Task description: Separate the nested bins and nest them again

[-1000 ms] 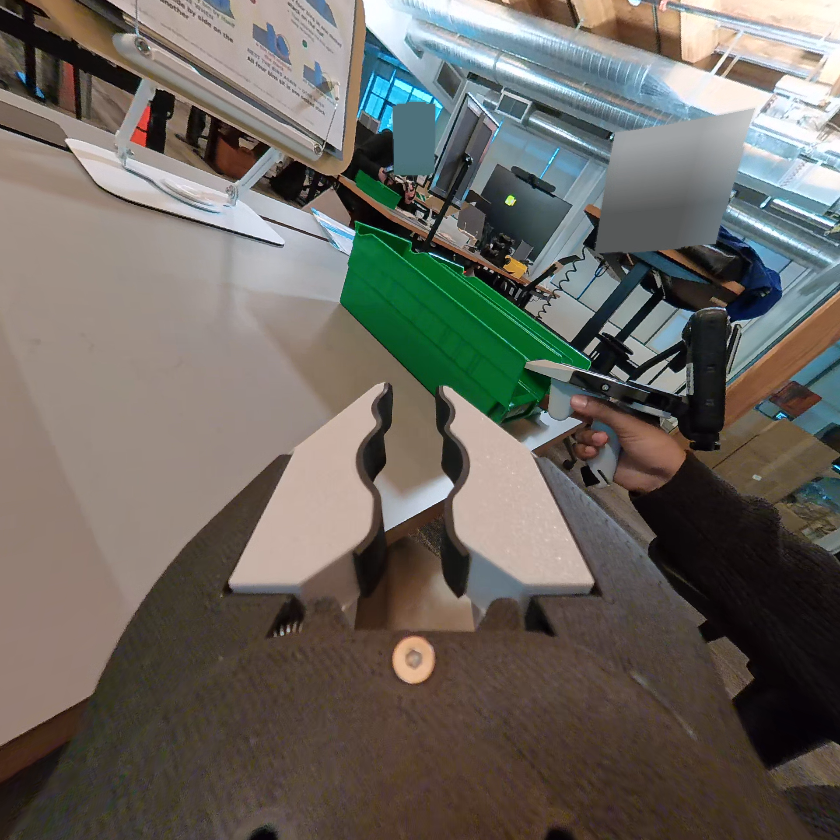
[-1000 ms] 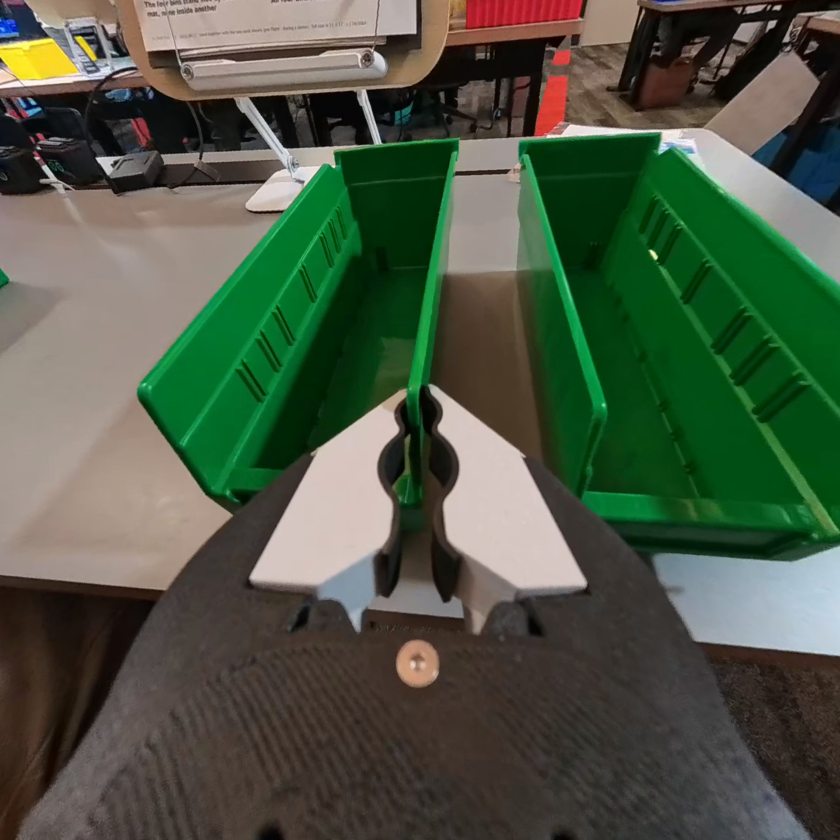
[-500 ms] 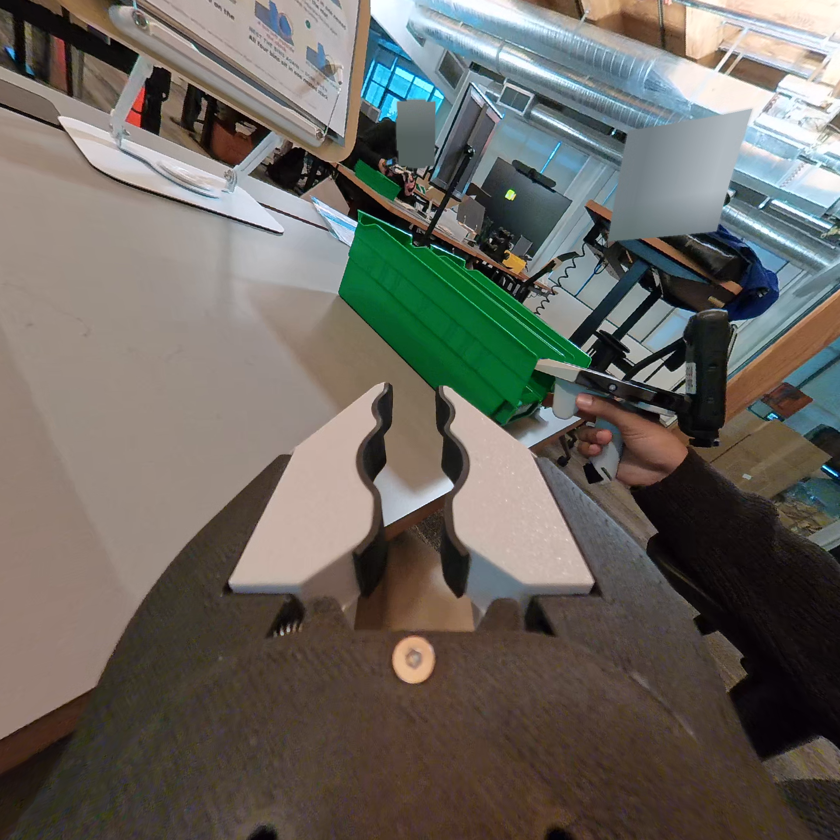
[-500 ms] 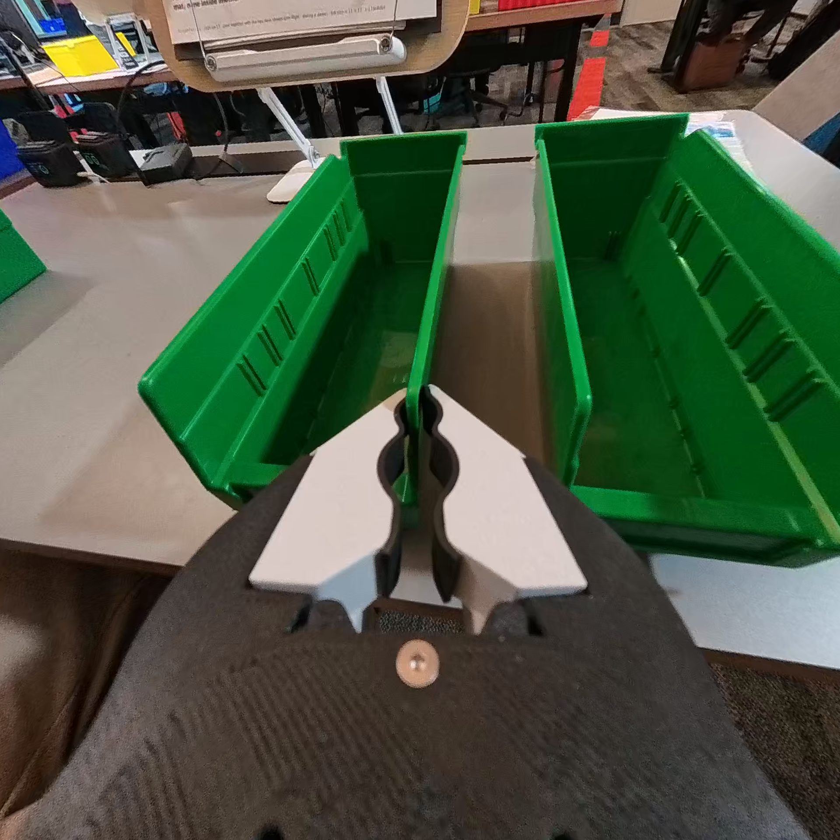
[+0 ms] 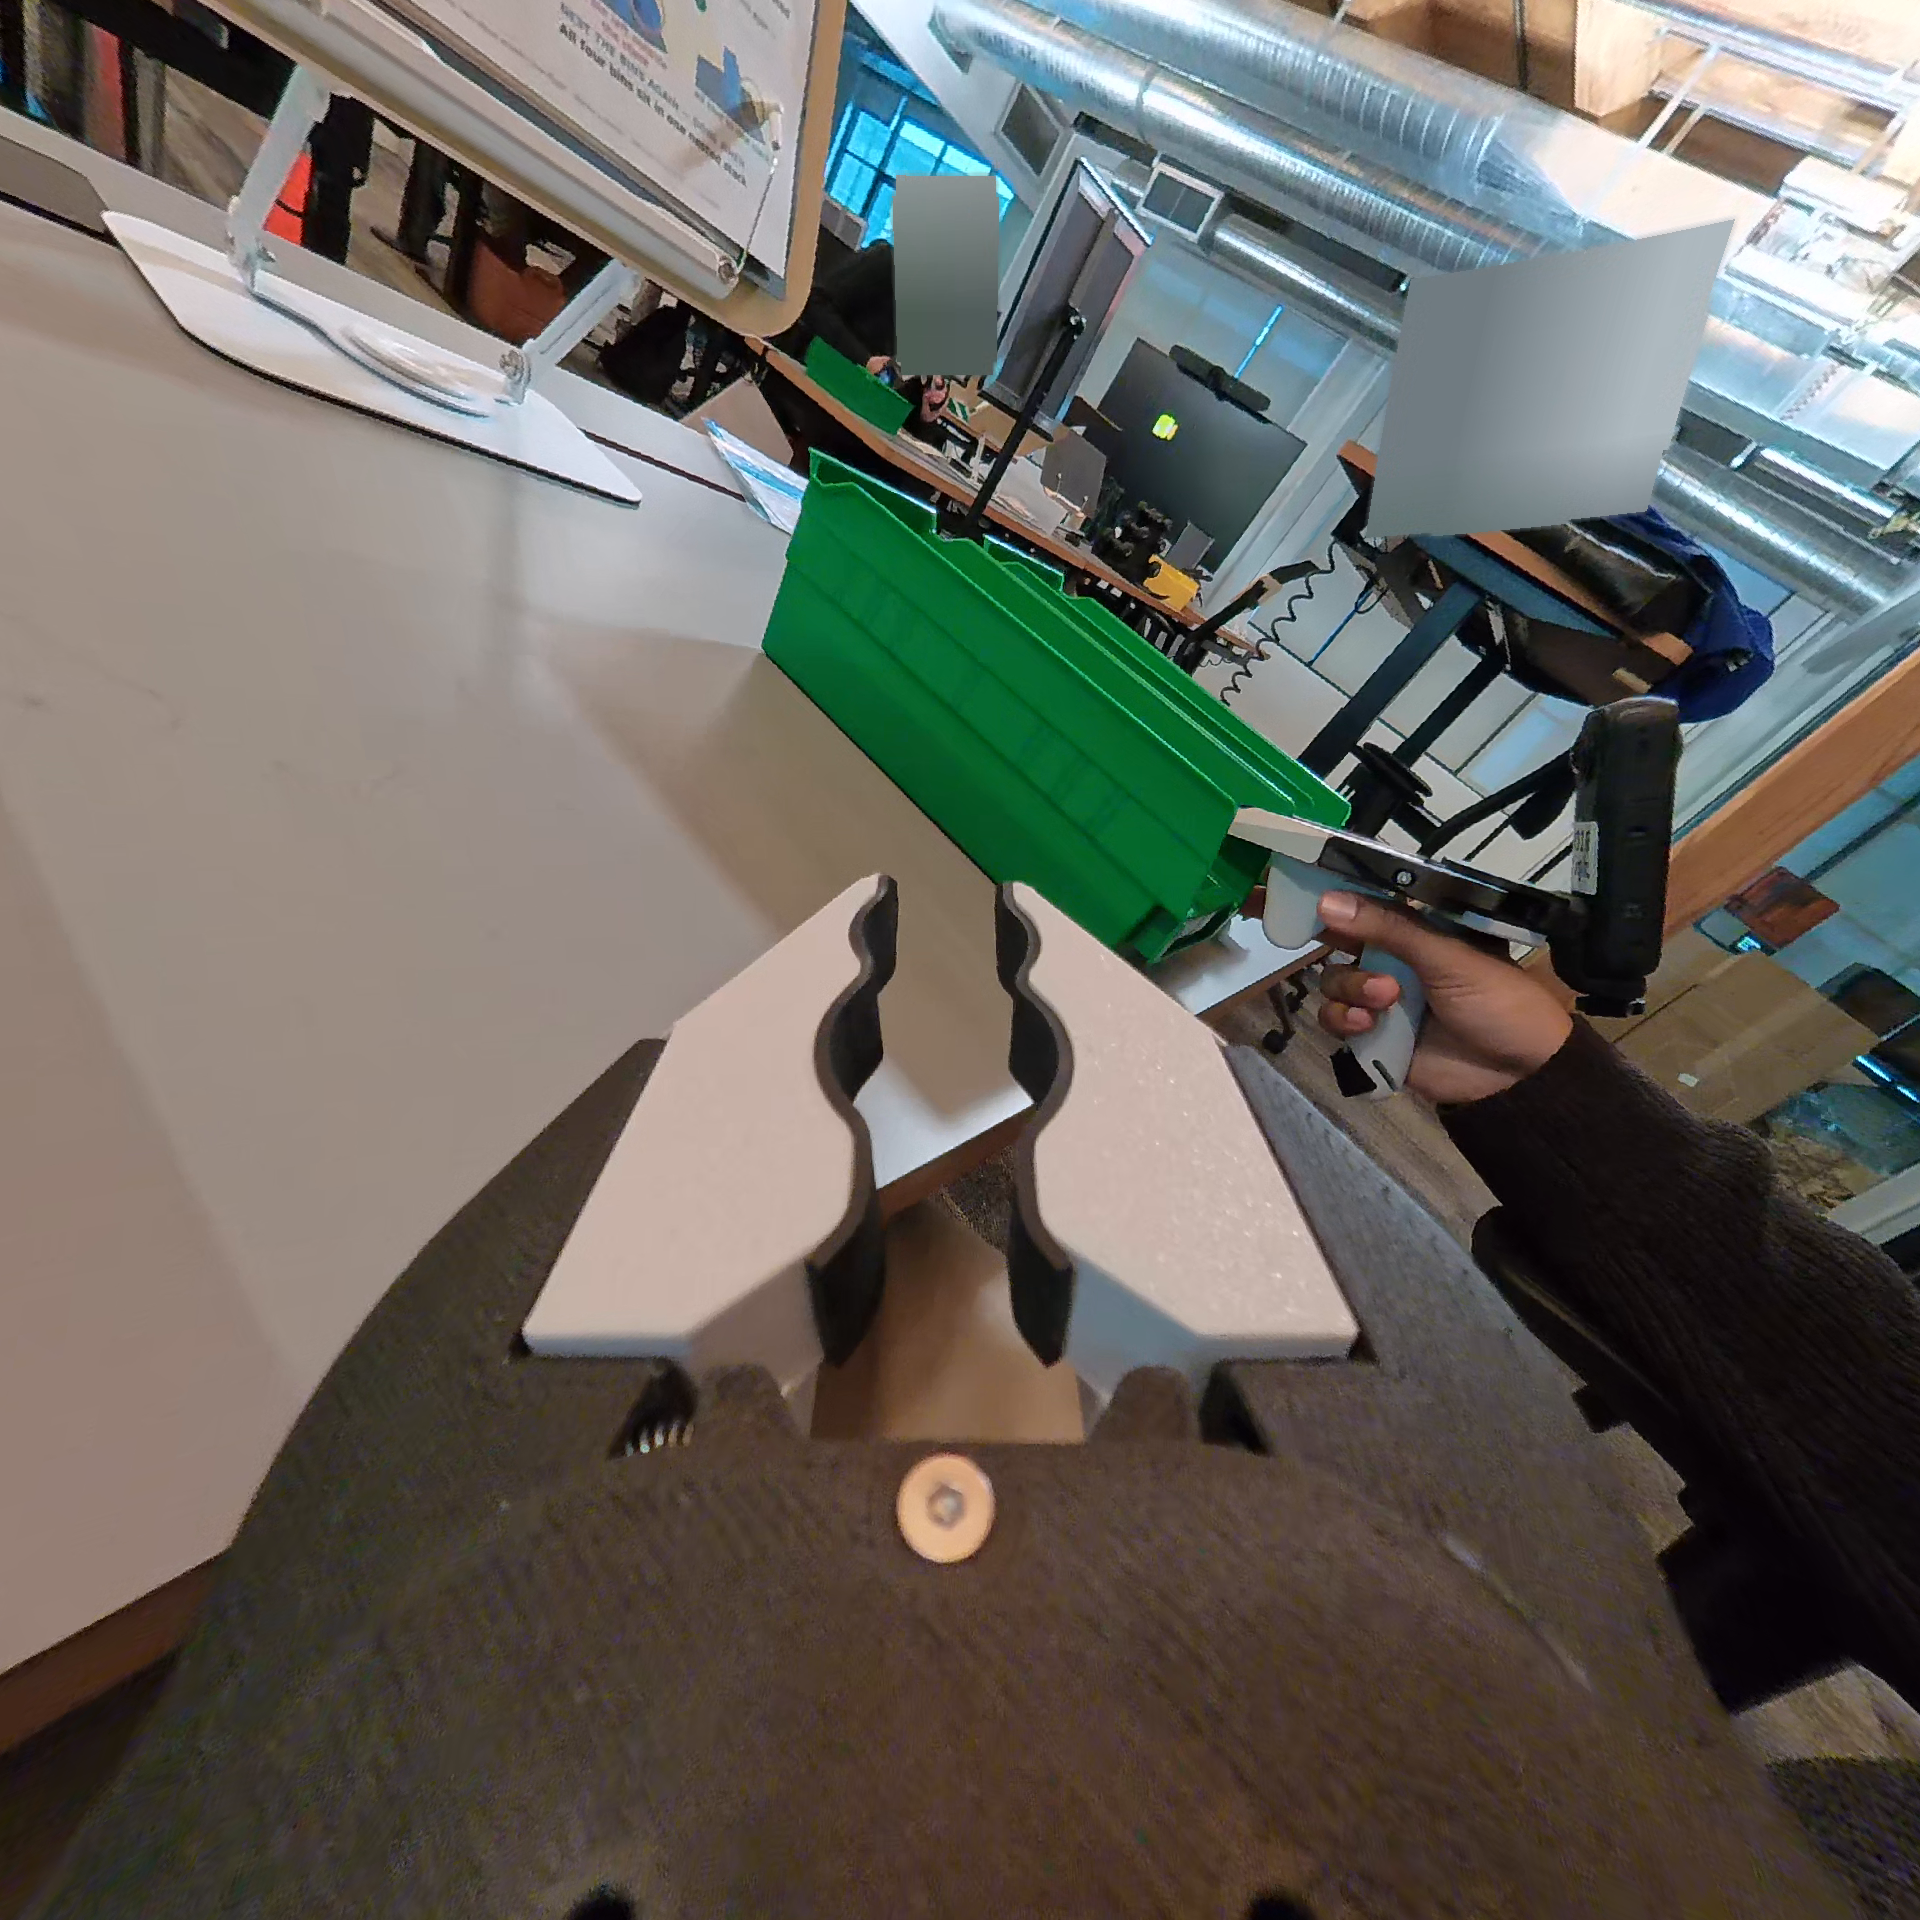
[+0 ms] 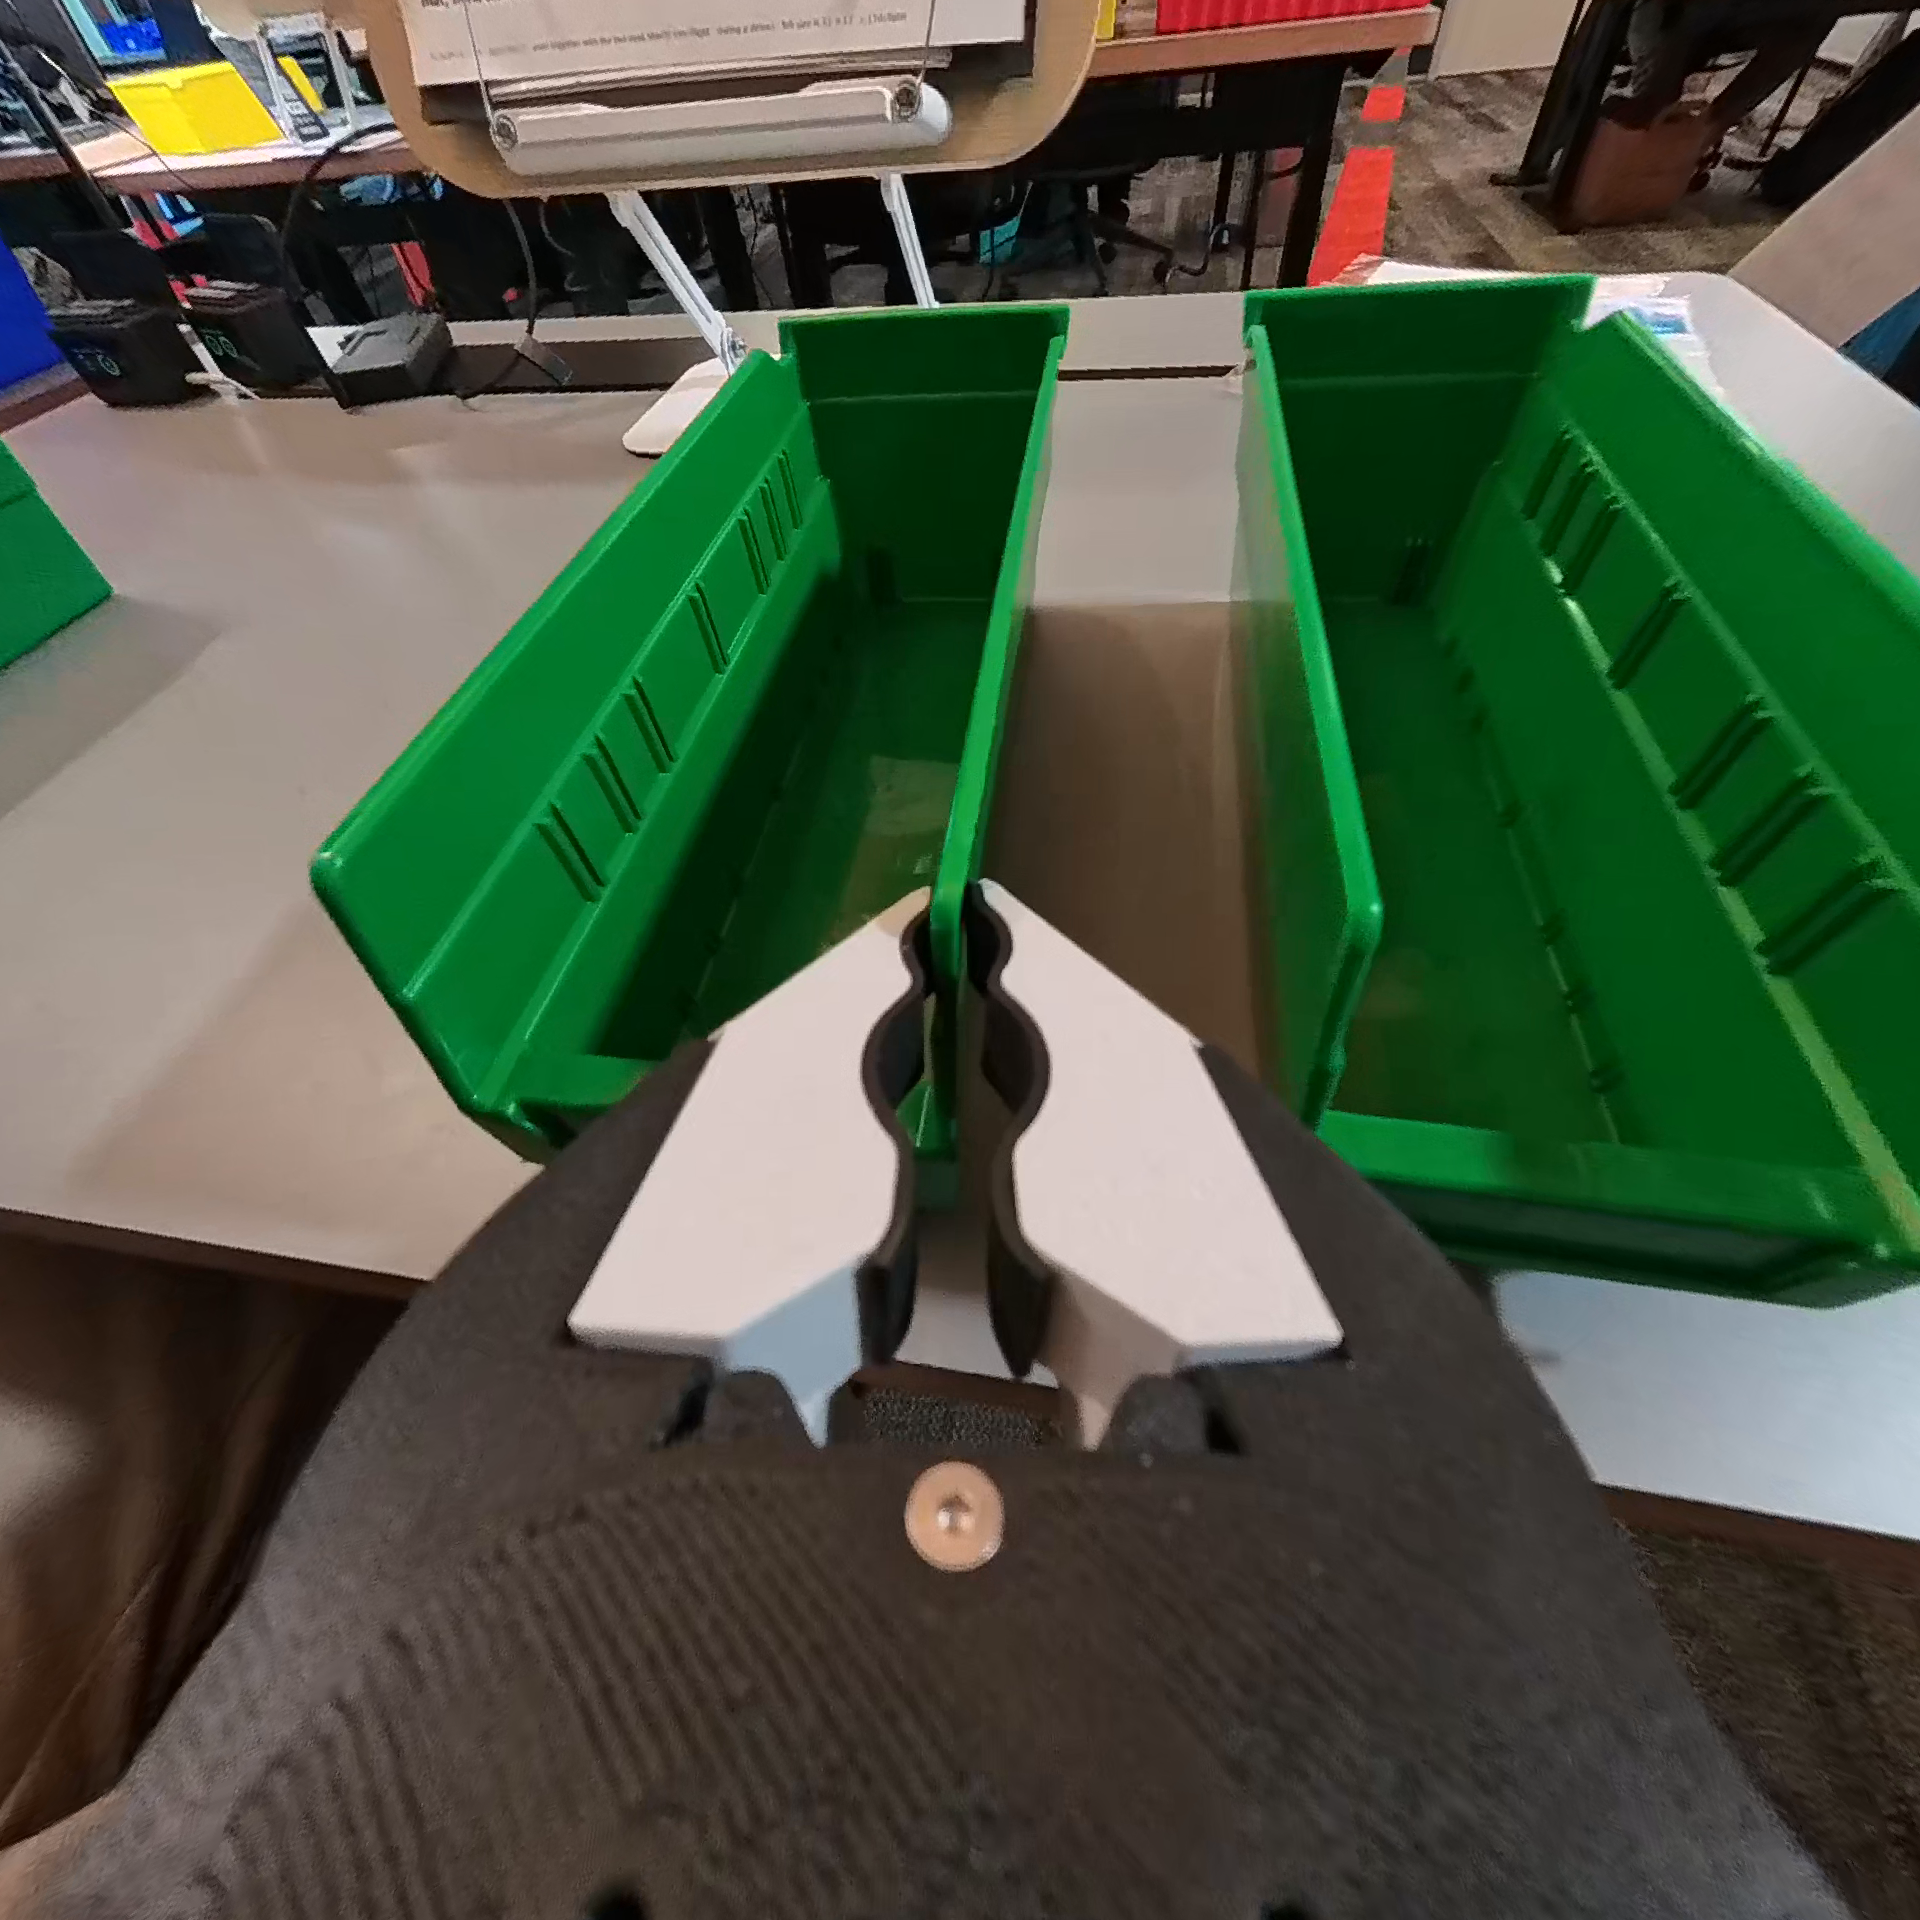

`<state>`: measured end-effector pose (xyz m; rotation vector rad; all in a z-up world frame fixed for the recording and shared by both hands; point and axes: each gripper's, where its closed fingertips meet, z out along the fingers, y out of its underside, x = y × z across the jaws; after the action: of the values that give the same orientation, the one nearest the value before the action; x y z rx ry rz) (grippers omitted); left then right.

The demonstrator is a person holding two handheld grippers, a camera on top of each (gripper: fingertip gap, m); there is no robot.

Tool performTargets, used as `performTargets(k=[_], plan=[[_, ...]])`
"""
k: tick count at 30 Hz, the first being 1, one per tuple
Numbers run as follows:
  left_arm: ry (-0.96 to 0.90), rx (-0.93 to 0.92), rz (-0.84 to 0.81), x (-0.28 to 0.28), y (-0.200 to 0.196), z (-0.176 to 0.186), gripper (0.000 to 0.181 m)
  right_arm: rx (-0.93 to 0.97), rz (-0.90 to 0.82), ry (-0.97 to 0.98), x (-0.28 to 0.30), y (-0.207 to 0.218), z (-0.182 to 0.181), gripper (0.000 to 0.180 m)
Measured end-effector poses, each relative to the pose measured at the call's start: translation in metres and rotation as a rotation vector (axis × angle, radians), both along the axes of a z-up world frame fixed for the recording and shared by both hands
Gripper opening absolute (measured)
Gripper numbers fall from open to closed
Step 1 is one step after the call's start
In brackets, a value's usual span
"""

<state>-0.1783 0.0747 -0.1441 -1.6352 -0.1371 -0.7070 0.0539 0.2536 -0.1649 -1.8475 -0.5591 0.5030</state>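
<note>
Two long green bins stand side by side on the grey table (image 6: 208, 935). In the right wrist view my right gripper (image 6: 951, 904) is shut on the right side wall of the left green bin (image 6: 665, 790), at its near end. The right green bin (image 6: 1621, 790) stands apart from it with a strip of table between. In the left wrist view my left gripper (image 5: 945, 894) is open and empty over the table's near edge, left of the bins (image 5: 997, 717). The right gripper (image 5: 1262, 826) shows there too, held by a hand at the bins' near end.
A document stand with a white base (image 5: 343, 343) stands at the back of the table; it shows in the right wrist view (image 6: 727, 104) behind the bins. Part of another green bin (image 6: 42, 561) sits at the far left. Black devices (image 6: 249, 332) lie at the back left.
The right gripper, shut on the left bin's wall, has lifted that bin's near end a little and the view has shifted. The left gripper stays open and has drifted slightly.
</note>
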Motion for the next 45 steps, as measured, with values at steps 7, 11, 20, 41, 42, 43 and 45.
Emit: performTargets(k=[7,11,20,41,42,43,45], plan=[[0.003,0.0,-0.005,0.0018,-0.0006,-0.0001,0.016,0.001,-0.002,0.0,0.0005,0.0006,0.0,0.003],[0.001,-0.003,-0.007,0.0021,-0.0006,-0.0006,0.016,0.005,-0.004,-0.009,0.0006,0.0006,0.0,0.003],[0.005,-0.006,-0.008,0.0023,-0.0005,-0.0017,0.016,0.0,-0.003,-0.013,0.0009,0.0005,-0.0003,0.003],[0.023,-0.02,-0.021,0.006,0.0,-0.0068,0.016,0.001,-0.005,-0.008,0.0012,0.0007,-0.0002,0.003],[0.024,-0.02,-0.022,0.0061,0.0,-0.0069,0.016,-0.001,-0.005,-0.007,0.0012,0.0007,-0.0002,0.003],[0.024,-0.021,-0.022,0.0061,0.0001,-0.007,0.016,0.0,-0.005,-0.006,0.0011,0.0007,-0.0002,0.003],[0.023,-0.022,-0.023,0.0064,0.0001,-0.0073,0.016,0.001,-0.005,-0.008,0.0012,0.0006,-0.0003,0.003]])
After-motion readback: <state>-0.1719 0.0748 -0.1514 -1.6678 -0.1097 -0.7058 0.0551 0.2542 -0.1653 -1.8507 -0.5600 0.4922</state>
